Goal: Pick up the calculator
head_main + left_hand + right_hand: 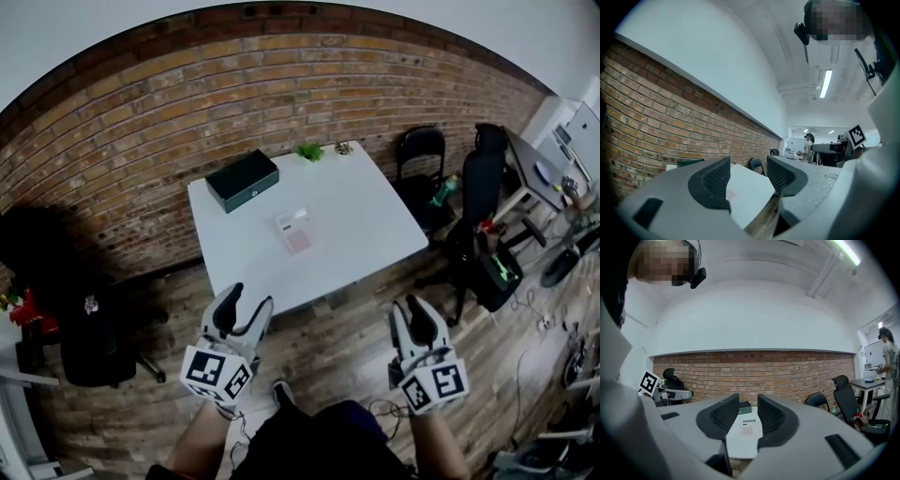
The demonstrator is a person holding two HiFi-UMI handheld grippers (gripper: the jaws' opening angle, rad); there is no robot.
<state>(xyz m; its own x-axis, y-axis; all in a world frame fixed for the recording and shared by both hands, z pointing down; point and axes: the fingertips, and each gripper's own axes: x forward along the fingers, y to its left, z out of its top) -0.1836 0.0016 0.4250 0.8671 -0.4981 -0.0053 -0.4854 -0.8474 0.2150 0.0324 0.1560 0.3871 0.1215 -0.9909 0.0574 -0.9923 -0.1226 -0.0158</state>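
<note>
While both grippers are held level above the wooden floor (pixel 328 352), short of the desk (pixel 375 230), the calculator (pixel 294 231) lies flat near the middle of the desk top, well apart from either set of fingers.

Left gripper (pixel 249 300): fingers released, with a clear gap between the pads and nothing in it. In the left gripper view, the near corner of the desk (pixel 754 194) fills the gap between the fingers (pixel 715 180). The calculator (pixel 731 193) appears there only as a faint pale patch far ahead, close to the edge of the left-hand finger. No contact.

Right gripper (pixel 409 307): fingers released, pads apart, nothing between them. In the right gripper view, the calculator (pixel 749 427) is lined up with the gap between the fingers (pixel 723 417) but sits far beyond the tips, on the desk (pixel 740 446). No contact.

Other items on the desk: a dark green box (pixel 243 180) towards the far left corner, behind and to the left of the calculator, and a small green plant (pixel 309 151) at the far edge, against the brick wall (pixel 141 112).
</note>
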